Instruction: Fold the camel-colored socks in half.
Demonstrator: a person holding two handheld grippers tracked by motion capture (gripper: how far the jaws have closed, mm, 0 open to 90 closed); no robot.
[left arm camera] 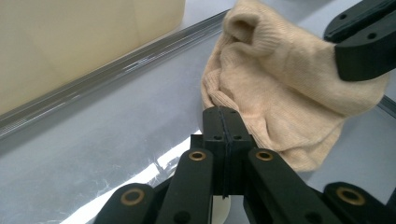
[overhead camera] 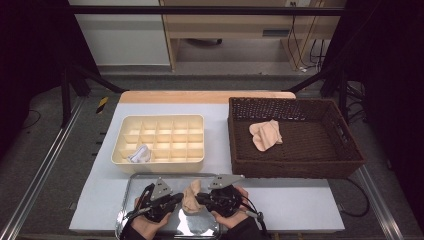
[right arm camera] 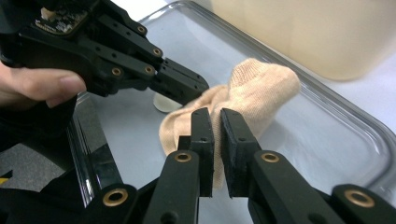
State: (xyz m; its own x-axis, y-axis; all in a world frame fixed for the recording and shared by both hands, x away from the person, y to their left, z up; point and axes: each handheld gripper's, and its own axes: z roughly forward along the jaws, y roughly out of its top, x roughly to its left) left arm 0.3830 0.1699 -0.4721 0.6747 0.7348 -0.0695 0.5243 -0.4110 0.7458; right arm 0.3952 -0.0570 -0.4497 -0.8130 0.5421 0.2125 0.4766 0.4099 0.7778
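Observation:
A beige sock (overhead camera: 191,196) stands bunched up over the metal tray (overhead camera: 131,184) at the table's near edge, held between my two grippers. My left gripper (left arm camera: 222,112) is shut, its tips pinching the sock's ribbed edge (left arm camera: 280,93). From the other side my right gripper (right arm camera: 217,114) is shut on the sock (right arm camera: 252,93), and fabric shows in the narrow gap between its jaws. In the right gripper view the left gripper (right arm camera: 198,88) meets the sock from the left. In the high view the left gripper (overhead camera: 177,199) and the right gripper (overhead camera: 200,199) face each other.
Behind the tray sits a cream divided organizer (overhead camera: 160,118) with a white item (overhead camera: 139,155) in a front-left compartment. A brown wicker basket (overhead camera: 295,102) at the right holds another beige sock (overhead camera: 265,134). A small pale round object (right arm camera: 163,103) lies on the tray.

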